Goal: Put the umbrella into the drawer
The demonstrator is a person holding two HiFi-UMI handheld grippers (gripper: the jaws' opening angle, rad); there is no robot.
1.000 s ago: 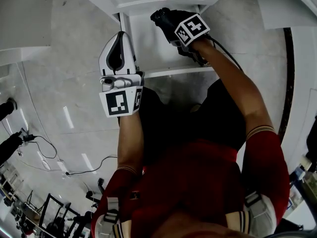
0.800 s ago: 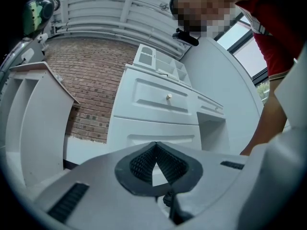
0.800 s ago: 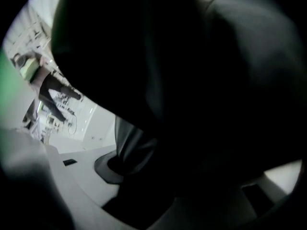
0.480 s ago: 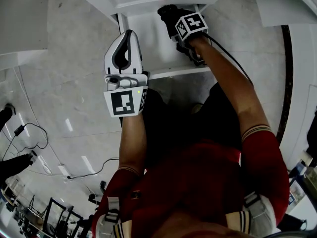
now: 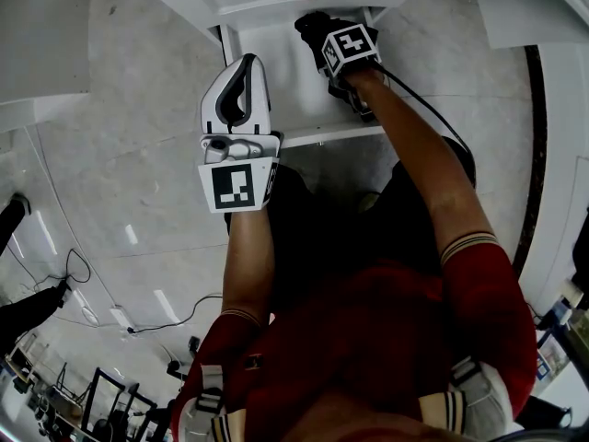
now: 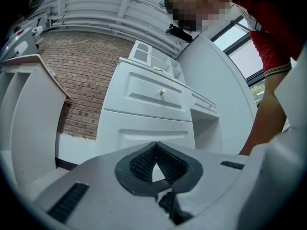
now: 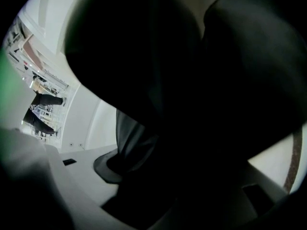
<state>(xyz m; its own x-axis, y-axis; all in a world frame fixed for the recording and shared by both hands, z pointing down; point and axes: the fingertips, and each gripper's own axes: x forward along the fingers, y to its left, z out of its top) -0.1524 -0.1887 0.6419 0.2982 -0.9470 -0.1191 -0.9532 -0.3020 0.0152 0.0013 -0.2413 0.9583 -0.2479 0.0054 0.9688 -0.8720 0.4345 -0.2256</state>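
Observation:
The black folded umbrella [image 5: 308,26] hangs inside the open white drawer [image 5: 317,136] at the top of the head view. My right gripper [image 5: 320,37] points steeply down into the drawer, closed round the umbrella, and its jaws are opening. In the right gripper view the dark umbrella [image 7: 182,104] fills the space between the jaws and lies against the left pad [image 7: 103,169]. My left gripper [image 5: 245,67] hovers over the drawer's front left corner. It is shut with nothing in it, and its ribbed pads meet at the tips [image 6: 154,146].
The white cabinet has a closed upper drawer with a small knob [image 6: 162,92], and a brick wall [image 6: 81,71] stands behind it. Pale marble floor [image 5: 138,155] lies to the left, with cables [image 5: 175,311] and another person's legs [image 5: 28,307] at the far left.
My right gripper has sunk deeper into the drawer with the umbrella and rolled a little. My left gripper has drifted slightly right in the head view and stays shut.

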